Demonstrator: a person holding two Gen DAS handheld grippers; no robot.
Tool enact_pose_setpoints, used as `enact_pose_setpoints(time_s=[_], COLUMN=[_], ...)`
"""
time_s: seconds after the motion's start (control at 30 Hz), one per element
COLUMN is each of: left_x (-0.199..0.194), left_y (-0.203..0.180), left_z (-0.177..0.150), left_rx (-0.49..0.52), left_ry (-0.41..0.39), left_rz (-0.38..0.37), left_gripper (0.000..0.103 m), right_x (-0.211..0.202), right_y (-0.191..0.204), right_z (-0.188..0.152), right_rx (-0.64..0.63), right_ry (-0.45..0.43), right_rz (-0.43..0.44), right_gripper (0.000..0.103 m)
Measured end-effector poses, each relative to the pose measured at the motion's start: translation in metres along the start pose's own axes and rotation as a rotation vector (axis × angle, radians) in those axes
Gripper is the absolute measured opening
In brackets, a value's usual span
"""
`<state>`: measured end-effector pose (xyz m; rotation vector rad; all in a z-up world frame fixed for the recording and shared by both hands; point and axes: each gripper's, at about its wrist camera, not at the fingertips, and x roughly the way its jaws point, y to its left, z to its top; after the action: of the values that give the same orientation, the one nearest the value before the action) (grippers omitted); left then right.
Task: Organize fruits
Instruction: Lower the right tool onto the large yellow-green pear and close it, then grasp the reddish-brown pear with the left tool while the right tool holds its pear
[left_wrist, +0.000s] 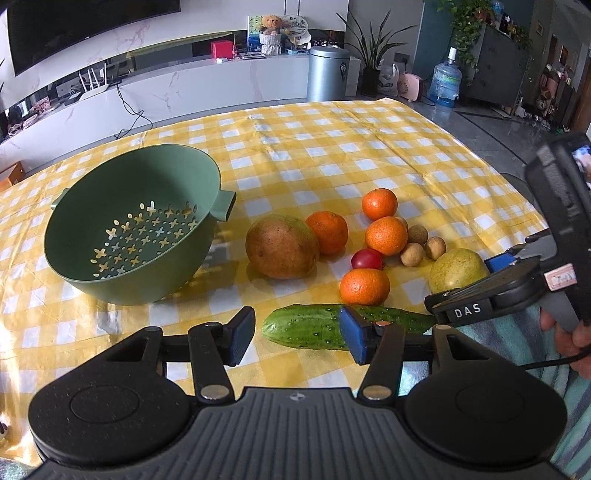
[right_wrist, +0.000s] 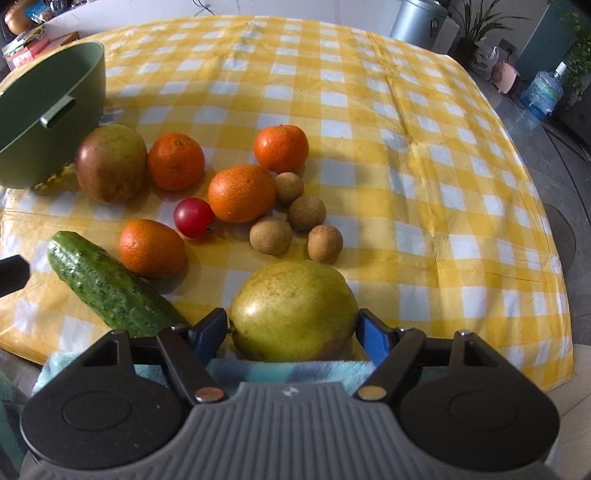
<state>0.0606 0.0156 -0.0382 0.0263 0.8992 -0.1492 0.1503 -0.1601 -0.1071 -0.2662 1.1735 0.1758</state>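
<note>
Blue pads of the right gripper flank a yellow-green mango, both touching its sides, clamped. Its body reads "DAS" (a pale sticker beside it is illegible). Just left, the left gripper gapes over a cucumber, gripping nothing, near the empty green colander.

Bright daylight w/ warm glare patches on the yellow checked tablecloth; soft shadows fall toward the camera under the green colander and fruit. Strong fisheye bend at edges in both views, room lines curve. Right wrist view slightly soft/hazy, far bkgd washed out; left view sharper.
</note>
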Motion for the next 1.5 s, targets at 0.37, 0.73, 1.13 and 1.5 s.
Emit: enact_pose_setpoints(time_s=[0.37,0.73,1.13,1.5], left_x=[0.002,0.015,0.049,0.084], left_y=[0.007,0.01,0.016,-0.002], left_z=[-0.002,0.004,0.018,0.028], left_rx=[-0.024,-0.08,-0.21,-0.103], left_ry=[-0.018,-0.049,-0.064,-0.053], left_rz=[-0.026,-0.037,-0.054,0.111], left_gripper=[0.063,0.071,0.078,0.082], right_x=[0.001,-0.037,-0.031,-0.022], right_y=[0.002,-0.015,-0.033,-0.042], right_z=[0.001,-0.009,0.01,0.01], right_rx=[-0.037,0.072,0.188,0.276], right_ry=[0.022,-0.207,-0.353,-0.393], right_rz=[-0.018,0.09,0.155,0.218], right_gripper=[0.069,0.069,0.069,0.069])
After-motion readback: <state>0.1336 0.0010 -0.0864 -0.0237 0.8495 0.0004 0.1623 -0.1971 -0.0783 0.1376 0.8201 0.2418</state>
